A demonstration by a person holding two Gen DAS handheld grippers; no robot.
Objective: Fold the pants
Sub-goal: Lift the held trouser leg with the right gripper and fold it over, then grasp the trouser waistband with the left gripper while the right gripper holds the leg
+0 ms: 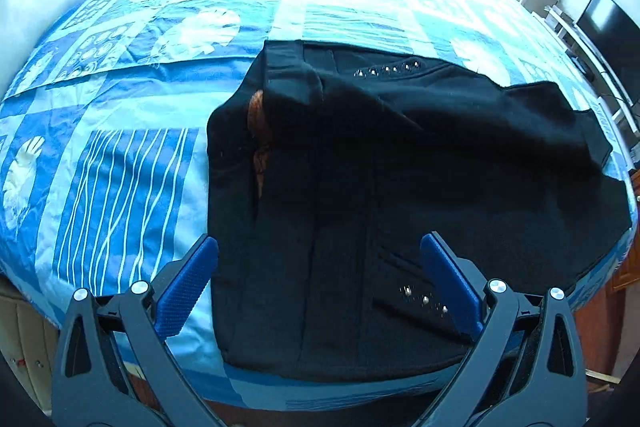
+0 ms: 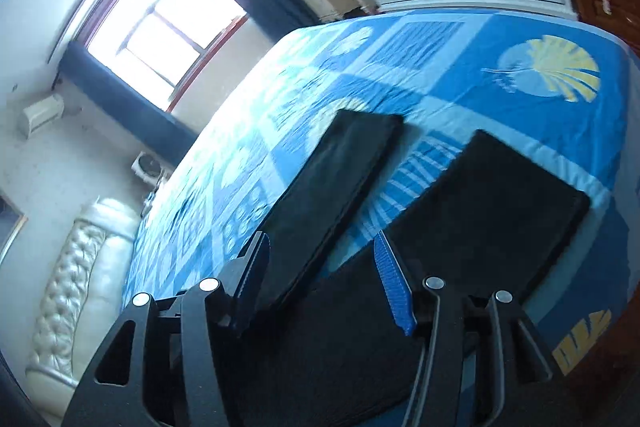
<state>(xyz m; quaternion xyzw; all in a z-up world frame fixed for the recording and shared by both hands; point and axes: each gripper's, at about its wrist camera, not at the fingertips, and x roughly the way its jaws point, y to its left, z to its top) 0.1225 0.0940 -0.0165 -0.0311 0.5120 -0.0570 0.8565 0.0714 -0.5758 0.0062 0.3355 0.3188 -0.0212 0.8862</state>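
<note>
1. Left wrist view: the left gripper [image 1: 320, 259] fills the bottom of the frame, its blue pads spread wide with nothing between them, hovering over the black pants [image 1: 380, 195].
2. The pants lie on the blue patterned bedspread [image 1: 132, 115], at centre and right of the frame, waist end nearest, with an orange lining showing at a fold.
3. Right wrist view, tilted and blurred: the right gripper [image 2: 320, 259] has its jaws apart and empty, with the two pant legs [image 2: 492, 195] stretching away toward the upper right across the bedspread.
4. Beyond, a bright window [image 2: 160, 27] sits in the upper left.

The left wrist view looks steeply down, close over the pants [image 1: 400, 187] on the bed [image 1: 140, 107]. The right wrist view is rolled sideways, shallower, sharing both.
</note>
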